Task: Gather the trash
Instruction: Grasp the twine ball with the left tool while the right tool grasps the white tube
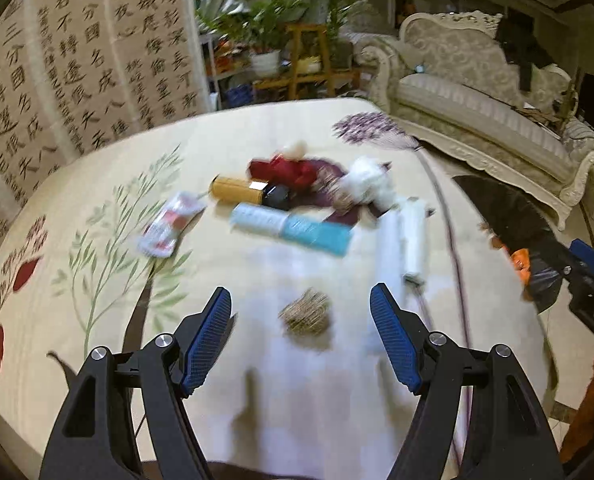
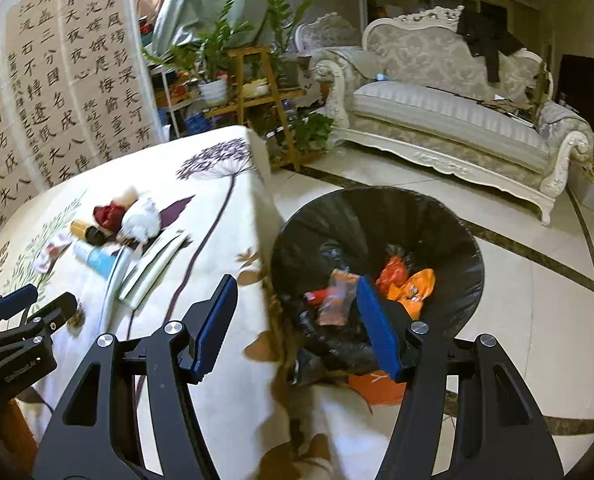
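Observation:
My left gripper [image 1: 301,336] is open above the table, with a small brown crumpled scrap [image 1: 307,314] lying between its fingers' reach. Beyond it lie a blue-white tube [image 1: 293,228], an amber bottle [image 1: 249,192], a red-white wrapper [image 1: 169,224], red crumpled paper [image 1: 285,172], a white tissue wad [image 1: 369,184] and white tubes [image 1: 405,240]. My right gripper [image 2: 293,324] is open and empty over the black-lined trash bin [image 2: 377,216], where an orange-pink wrapper [image 2: 337,298] sits among orange trash [image 2: 413,288]. The left gripper also shows in the right wrist view [image 2: 21,320].
The table wears a cream floral cloth [image 1: 97,240]; its right edge [image 2: 265,208] borders the bin. A cream sofa [image 2: 449,120], a wooden plant stand [image 2: 257,96] and a calligraphy screen [image 1: 57,80] stand behind. The right gripper shows at the left view's right edge [image 1: 589,280].

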`<state>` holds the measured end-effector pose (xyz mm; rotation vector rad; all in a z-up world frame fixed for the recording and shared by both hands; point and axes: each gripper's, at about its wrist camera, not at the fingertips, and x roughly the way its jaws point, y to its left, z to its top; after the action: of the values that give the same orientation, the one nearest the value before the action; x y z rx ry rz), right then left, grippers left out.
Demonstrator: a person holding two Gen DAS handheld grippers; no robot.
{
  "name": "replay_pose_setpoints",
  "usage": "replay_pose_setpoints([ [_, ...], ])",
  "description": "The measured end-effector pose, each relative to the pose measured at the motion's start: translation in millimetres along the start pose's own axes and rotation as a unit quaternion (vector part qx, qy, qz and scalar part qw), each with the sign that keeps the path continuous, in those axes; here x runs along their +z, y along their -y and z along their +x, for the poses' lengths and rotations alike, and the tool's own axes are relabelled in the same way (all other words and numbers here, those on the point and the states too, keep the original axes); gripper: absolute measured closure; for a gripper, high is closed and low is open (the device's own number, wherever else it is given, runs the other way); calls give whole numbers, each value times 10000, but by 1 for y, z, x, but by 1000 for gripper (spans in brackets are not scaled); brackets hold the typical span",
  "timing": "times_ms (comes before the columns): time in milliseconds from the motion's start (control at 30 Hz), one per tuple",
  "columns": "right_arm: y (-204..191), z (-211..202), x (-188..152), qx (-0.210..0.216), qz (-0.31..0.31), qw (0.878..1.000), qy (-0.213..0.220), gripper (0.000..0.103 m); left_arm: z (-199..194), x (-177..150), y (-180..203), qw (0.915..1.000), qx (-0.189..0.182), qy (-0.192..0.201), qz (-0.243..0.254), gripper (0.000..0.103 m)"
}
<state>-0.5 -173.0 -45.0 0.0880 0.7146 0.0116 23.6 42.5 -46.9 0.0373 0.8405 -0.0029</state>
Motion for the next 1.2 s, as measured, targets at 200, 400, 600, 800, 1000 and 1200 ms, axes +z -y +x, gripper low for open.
replay_pose_setpoints([
  [200,-14,2,-4,110,-114,9998,-71,43,5,-9,-11,9999,-31,-98,-44,46],
  [400,-20,2,-5,150,-170,9997,-97,43,13,-9,-8,9997,-175,-172,21,64],
  [600,-26,2,-5,190,-224,9995,-113,43,18,-11,-5,9993,-250,-221,139,81],
  [800,-37,1,-4,307,-308,9990,-135,43,14,-12,-7,9994,-281,-165,98,83],
  [1000,-61,-2,-5,476,-497,9975,-138,43,2,-11,-23,9999,-98,20,52,83],
  [1200,-95,0,-10,758,-775,9936,-327,58,-5,-12,-51,9999,39,91,-137,83],
])
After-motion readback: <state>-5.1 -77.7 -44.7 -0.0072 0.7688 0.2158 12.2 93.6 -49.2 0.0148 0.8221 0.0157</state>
